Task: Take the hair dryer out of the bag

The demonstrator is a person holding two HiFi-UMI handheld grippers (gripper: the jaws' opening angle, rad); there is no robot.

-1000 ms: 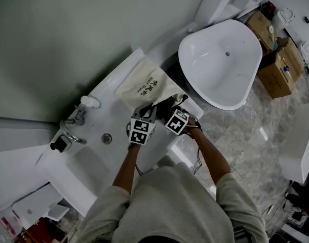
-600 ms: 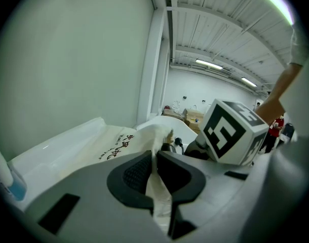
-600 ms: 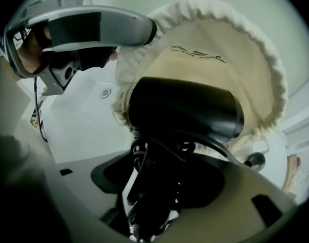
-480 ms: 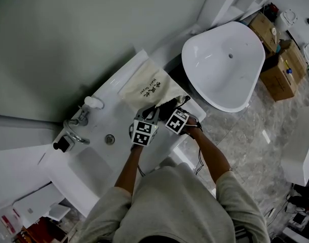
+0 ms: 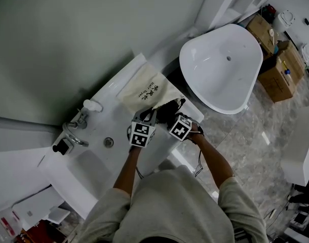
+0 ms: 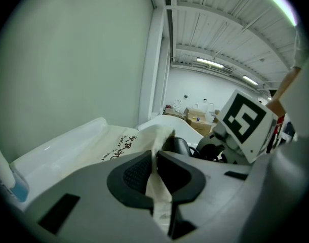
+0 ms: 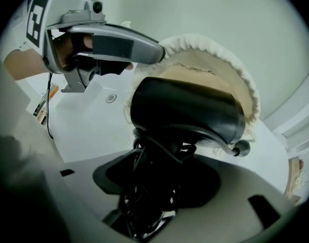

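Note:
A cream drawstring bag (image 5: 144,87) with dark lettering lies on the white counter (image 5: 121,151). A black hair dryer (image 5: 167,110) pokes out of its mouth. My left gripper (image 5: 147,116) is shut on the bag's rim; cream cloth (image 6: 157,181) hangs pinched between its pads. My right gripper (image 5: 174,119) points steeply down over the dryer. In the right gripper view the dryer's body (image 7: 185,108) rests in the bag's frilled mouth (image 7: 215,59). Its handle, wound with black cord (image 7: 149,201), stands between my right gripper's (image 7: 159,186) closing jaws.
The sink's drain (image 5: 108,142), a chrome faucet (image 5: 73,130) and a white pump bottle (image 5: 92,105) lie left of the grippers. A white bathtub (image 5: 220,65) stands right of the counter, with cardboard boxes (image 5: 276,59) beyond it. The counter's front edge is right under the grippers.
My right gripper has shifted slightly toward the counter's front edge, over the dryer. The left gripper has kept its pinch on the bag's rim and has not moved.

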